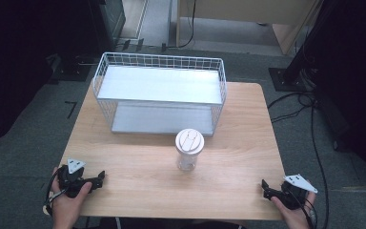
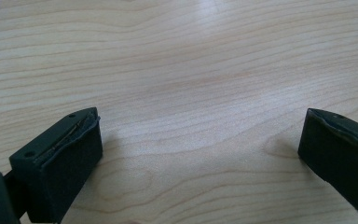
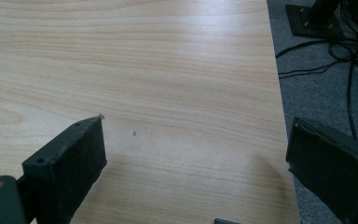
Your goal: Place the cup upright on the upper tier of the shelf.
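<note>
A clear cup (image 1: 189, 151) with a white lid stands upright near the middle of the wooden tabletop (image 1: 138, 167), just in front of a white wire basket (image 1: 159, 90) at the far side. The left tool (image 1: 95, 179) rests at the near left corner, jaws spread wide over bare wood. The right tool (image 1: 266, 187) sits at the near right edge, likewise spread; the cup seems empty, though it's hard to tell.

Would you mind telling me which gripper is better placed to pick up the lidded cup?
Roughly even, perhaps the left gripper: it points inward toward the lidded cup. The right gripper sits at the table's corner. Both are open.
</note>
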`<control>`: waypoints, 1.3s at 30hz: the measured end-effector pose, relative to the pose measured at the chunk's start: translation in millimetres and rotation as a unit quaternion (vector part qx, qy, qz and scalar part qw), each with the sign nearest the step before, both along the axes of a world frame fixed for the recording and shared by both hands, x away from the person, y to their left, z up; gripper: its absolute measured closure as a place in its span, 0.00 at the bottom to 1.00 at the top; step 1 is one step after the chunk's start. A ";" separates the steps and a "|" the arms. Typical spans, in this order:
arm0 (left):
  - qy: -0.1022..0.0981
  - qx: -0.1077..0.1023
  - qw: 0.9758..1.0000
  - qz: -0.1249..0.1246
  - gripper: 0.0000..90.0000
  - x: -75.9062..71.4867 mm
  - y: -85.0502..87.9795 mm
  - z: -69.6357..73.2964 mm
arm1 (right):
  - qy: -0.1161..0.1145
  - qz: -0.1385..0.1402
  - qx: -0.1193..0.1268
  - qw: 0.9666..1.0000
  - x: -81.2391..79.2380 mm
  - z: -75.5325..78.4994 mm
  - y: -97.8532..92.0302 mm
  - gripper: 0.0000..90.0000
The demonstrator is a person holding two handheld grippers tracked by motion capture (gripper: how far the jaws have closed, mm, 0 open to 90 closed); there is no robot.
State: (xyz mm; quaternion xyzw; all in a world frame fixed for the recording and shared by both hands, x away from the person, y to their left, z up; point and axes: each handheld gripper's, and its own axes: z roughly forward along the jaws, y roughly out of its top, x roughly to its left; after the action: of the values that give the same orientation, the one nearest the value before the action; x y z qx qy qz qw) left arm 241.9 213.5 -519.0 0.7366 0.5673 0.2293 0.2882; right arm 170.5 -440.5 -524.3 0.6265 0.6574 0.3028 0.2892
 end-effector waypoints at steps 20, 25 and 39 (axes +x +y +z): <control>0.001 0.000 1.000 0.027 0.00 5.0 -3.2 0.2 | -0.018 0.052 0.009 0.998 11.9 10.0 55.5 0.05; 0.001 -0.002 1.000 0.025 0.00 5.1 -3.2 0.1 | -0.019 0.064 0.028 0.997 17.6 13.6 71.8 0.06; 0.000 -0.001 1.000 0.025 0.00 5.0 -3.4 0.0 | -0.011 0.092 0.043 0.995 37.6 19.9 115.4 0.08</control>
State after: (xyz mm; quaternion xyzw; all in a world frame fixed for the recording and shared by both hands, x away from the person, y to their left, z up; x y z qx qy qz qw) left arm 246.9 210.2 -519.0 0.7220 0.5856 0.2356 0.2834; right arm 208.1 -325.1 -504.5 0.5715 0.6954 0.3633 0.2404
